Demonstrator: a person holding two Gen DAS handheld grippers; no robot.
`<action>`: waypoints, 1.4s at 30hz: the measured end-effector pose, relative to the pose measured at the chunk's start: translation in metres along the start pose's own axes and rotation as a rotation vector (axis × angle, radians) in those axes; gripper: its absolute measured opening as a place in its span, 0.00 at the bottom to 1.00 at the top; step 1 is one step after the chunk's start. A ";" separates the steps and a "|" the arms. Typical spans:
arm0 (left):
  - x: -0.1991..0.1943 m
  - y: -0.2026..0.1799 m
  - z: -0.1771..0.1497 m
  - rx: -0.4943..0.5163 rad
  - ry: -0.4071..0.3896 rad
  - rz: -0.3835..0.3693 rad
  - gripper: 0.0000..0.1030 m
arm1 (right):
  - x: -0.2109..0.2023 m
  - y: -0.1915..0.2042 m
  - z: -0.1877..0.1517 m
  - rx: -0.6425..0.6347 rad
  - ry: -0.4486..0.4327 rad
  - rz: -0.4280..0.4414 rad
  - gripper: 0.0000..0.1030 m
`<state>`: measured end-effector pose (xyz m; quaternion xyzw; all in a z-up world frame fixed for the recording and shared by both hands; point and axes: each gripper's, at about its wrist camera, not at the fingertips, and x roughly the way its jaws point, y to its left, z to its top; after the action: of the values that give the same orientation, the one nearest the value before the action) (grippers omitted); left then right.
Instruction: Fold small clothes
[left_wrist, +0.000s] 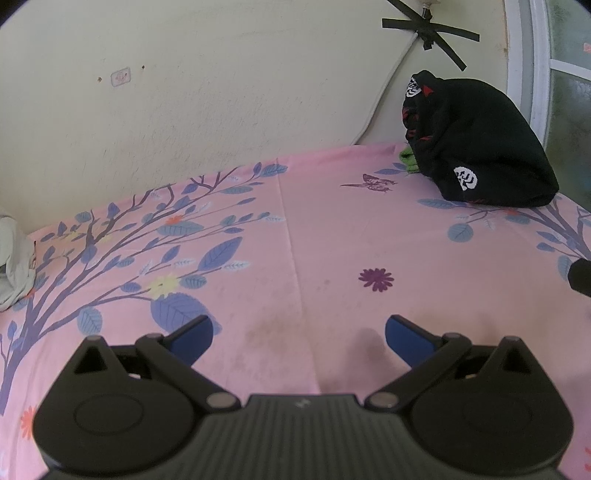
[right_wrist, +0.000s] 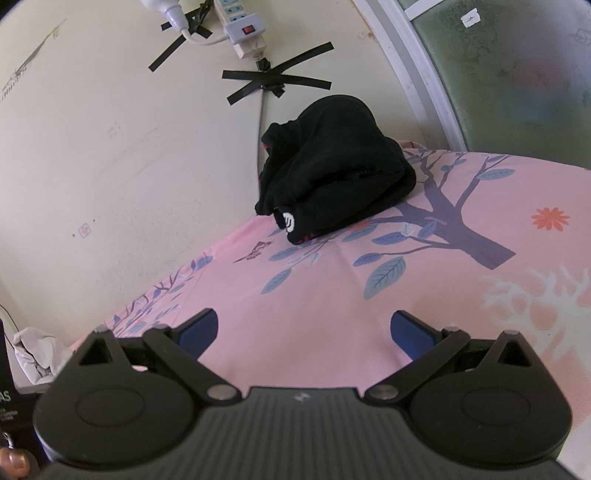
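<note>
Ahead of both my grippers sits the black garment (left_wrist: 487, 147) (right_wrist: 332, 173), a bundled heap with red markings and small white printed emblems, resting on the pink bedsheet (left_wrist: 314, 240) (right_wrist: 332, 295) at its far edge, up against the cream wall (left_wrist: 184, 92) (right_wrist: 110, 147). From my left gripper (left_wrist: 299, 332) it lies far forward and off to the right; from my right gripper (right_wrist: 304, 328) it lies forward and close to straight ahead, slightly left. Neither tool touches it. A scrap of green cloth (left_wrist: 408, 158) peeks out at the bundle's left side in the left wrist view.

My left gripper has its blue-padded fingers (left_wrist: 192, 338) spread wide with nothing between them, hovering over bare sheet printed with blue leaves and a purple flower (left_wrist: 376, 279). My right gripper is likewise spread wide and holds nothing, with bare pink sheet showing between its fingers (right_wrist: 197, 332).

Further out, black tape crosses (left_wrist: 430, 29) (right_wrist: 275, 83) hold a cable to the wall above the bundle, and a white power strip (right_wrist: 240, 22) hangs higher up. A window frame (left_wrist: 532, 74) (right_wrist: 417, 66) stands to the right of the bundle. Far to my left, a crumpled pale cloth (left_wrist: 13, 258) (right_wrist: 37, 350) lies at the sheet's edge.
</note>
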<state>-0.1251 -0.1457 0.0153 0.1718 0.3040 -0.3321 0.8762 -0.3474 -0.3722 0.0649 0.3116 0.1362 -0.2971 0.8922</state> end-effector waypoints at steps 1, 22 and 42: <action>0.000 0.000 0.000 -0.001 0.001 0.000 1.00 | 0.000 0.000 0.000 0.000 0.000 0.000 0.94; 0.007 0.004 0.001 -0.032 0.061 -0.011 1.00 | 0.003 0.002 0.000 -0.010 0.012 0.010 0.94; 0.006 0.003 0.002 -0.022 0.065 -0.015 1.00 | 0.003 0.001 0.001 -0.012 0.015 0.015 0.94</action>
<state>-0.1188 -0.1476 0.0127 0.1708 0.3372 -0.3294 0.8652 -0.3448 -0.3736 0.0651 0.3096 0.1424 -0.2871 0.8953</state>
